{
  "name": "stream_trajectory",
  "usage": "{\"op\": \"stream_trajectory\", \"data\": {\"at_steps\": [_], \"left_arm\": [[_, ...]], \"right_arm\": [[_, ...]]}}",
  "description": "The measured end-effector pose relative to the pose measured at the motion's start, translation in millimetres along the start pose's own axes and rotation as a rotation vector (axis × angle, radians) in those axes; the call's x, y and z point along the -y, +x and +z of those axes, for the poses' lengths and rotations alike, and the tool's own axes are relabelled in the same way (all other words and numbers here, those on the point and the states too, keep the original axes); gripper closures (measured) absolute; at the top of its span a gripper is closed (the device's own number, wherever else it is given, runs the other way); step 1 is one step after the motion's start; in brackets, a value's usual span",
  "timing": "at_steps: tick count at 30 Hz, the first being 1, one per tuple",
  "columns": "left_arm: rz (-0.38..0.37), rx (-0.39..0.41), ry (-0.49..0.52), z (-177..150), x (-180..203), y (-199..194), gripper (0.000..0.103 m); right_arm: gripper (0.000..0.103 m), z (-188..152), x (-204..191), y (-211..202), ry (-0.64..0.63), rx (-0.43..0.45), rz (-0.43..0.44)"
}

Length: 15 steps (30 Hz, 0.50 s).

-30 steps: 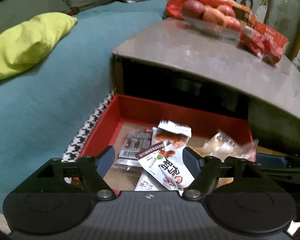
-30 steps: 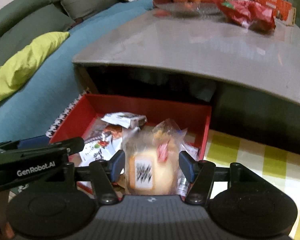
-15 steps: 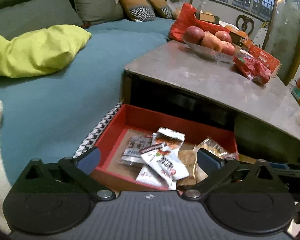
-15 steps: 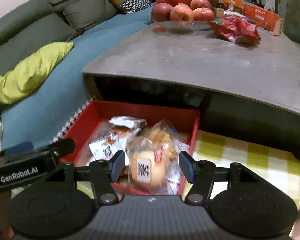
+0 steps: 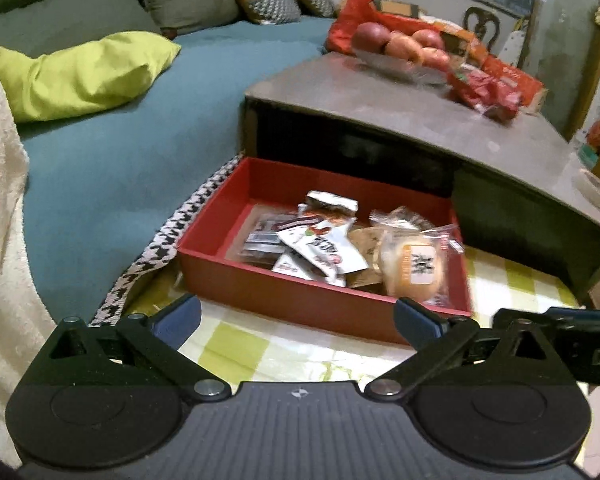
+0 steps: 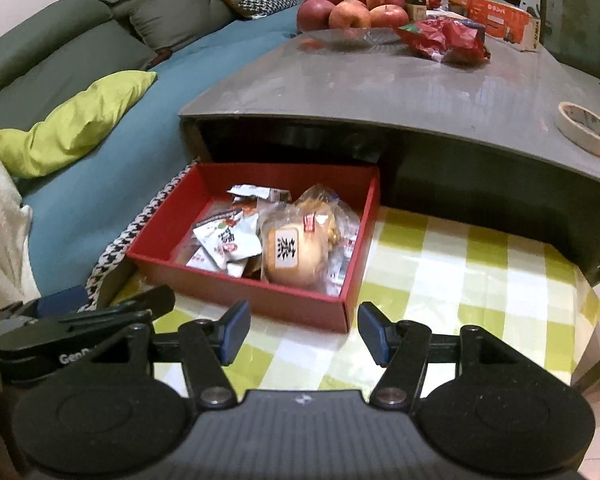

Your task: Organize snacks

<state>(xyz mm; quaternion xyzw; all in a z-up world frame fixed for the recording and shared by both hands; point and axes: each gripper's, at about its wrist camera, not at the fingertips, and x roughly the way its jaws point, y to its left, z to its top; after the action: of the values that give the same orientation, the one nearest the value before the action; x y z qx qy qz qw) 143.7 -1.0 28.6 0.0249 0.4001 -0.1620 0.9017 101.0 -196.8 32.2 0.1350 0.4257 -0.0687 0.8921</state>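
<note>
A red box (image 5: 324, 300) (image 6: 240, 296) stands on a green checked cloth in front of the low grey table. Inside lie a bun in a clear wrapper (image 5: 414, 268) (image 6: 290, 256), white sachets (image 5: 320, 248) (image 6: 226, 242) and several other small packets. My left gripper (image 5: 296, 318) hovers just short of the box's near wall, open very wide and holding nothing. My right gripper (image 6: 305, 332) hangs over the cloth near the box's near right corner, also open with nothing between its fingers.
The grey table (image 6: 380, 92) overhangs the box's far end and carries a bowl of apples (image 6: 348, 12), a red snack bag (image 6: 444, 36) and a tape roll (image 6: 586, 128). A teal sofa (image 5: 120, 152) with a lime pillow (image 5: 80, 72) lies left.
Both grippers have drawn back from over the box. The left jaws have spread wide, and the white sachet lies in the box. The bun no longer sits between the right fingers.
</note>
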Motion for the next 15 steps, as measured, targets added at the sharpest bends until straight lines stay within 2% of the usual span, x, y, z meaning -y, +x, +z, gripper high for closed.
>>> {"op": "stream_trajectory", "data": {"at_steps": [7,15], "left_arm": [[-0.021,0.008,0.001,-5,5,-12,0.000],[-0.053,0.083,-0.005,-3,7,-30,0.000]], "right_arm": [[0.033,-12,1,-10,0.008,-0.006,0.005],[0.033,-12,4,-28,0.020,0.041,0.031]]}}
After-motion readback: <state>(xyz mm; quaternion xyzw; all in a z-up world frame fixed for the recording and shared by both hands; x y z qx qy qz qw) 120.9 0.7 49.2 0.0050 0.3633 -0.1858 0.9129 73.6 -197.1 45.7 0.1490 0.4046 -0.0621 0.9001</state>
